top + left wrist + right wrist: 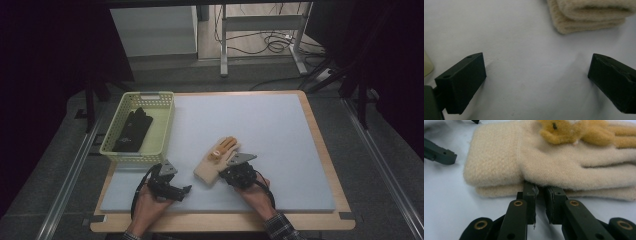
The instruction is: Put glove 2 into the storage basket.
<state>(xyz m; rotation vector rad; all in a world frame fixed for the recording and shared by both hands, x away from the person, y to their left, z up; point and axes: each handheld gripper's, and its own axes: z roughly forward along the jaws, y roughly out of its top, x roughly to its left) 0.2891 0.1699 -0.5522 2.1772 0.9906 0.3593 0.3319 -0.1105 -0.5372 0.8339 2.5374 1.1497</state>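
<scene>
**Cream glove at my right jaws, near the middle of the mat**

The largest thing is the pale blue-grey mat, flat and smooth, which covers most of a wooden table with a light edge. At the upper left of the mat stands a yellow plastic basket, rectangular, with perforated walls. Inside it lies a black glove, dark and flat, with its long axis along the basket.

The cream glove lies low in the middle of the high view, just beside my right gripper. It is thick, woolly and fuzzy, with a wide folded cuff. On its back sits an orange-brown plush figure. Its long axis runs diagonally: the cuff points to the lower left of the frame, the fingers to the upper right. In the right gripper view it looks double-layered.

My right gripper has its jaws nearly closed, with a narrow gap between them; the tips are at the lower edge of the glove, near the cuff. I cannot tell if they pinch fabric.

My left gripper stands wide open on the bare mat and holds nothing. The cuff is beyond it, apart from both jaws.
</scene>
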